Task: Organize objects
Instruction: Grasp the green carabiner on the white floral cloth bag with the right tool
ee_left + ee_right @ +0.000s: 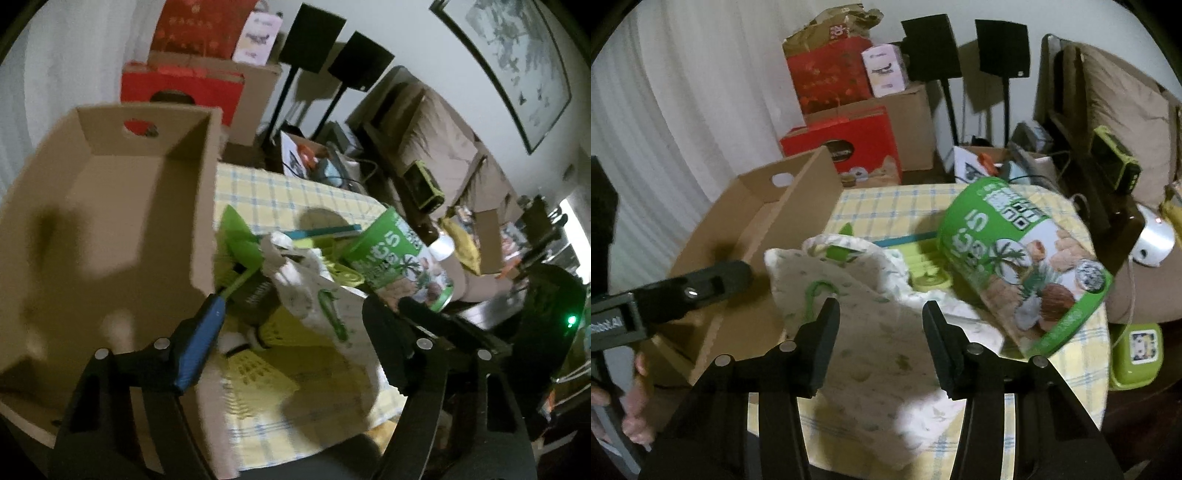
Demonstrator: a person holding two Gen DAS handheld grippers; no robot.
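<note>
Left gripper [291,332] fills the bottom of its own view: jaws spread wide, nothing clamped. 1 finger carries a blue pad [201,332] and sits just beside the near corner of the box wall; the other finger is plain black. Right gripper [881,332] also has its jaws well apart and grips nothing, with both fingertips hovering over the cloth bag. Round table with yellow-and-blue checked cloth [280,192] [886,203] carries all the task items. Open brown cardboard box with an oval handle cut-out [110,221] [768,236] takes the table's left part; no contents are visible on the floor that shows. In the right wrist view 1 black finger of the left gripper reaches in over the box's near wall. Green cylindrical snack tin with a coconut-and-palm print [399,258] [1015,266] lies tilted on the table's right side, its lower end touching the bag. White fabric bag with a green leaf print [314,291] [871,332] lies crumpled between box and tin. Yellow-green slatted plastic pieces [266,332] lie under and beside the bag; exact shape unclear through blur. Green plastic scoop-shaped piece [240,240] leans just beside the box's right wall. Thin teal strip [325,230] [905,240] lies flat behind the bag.
</note>
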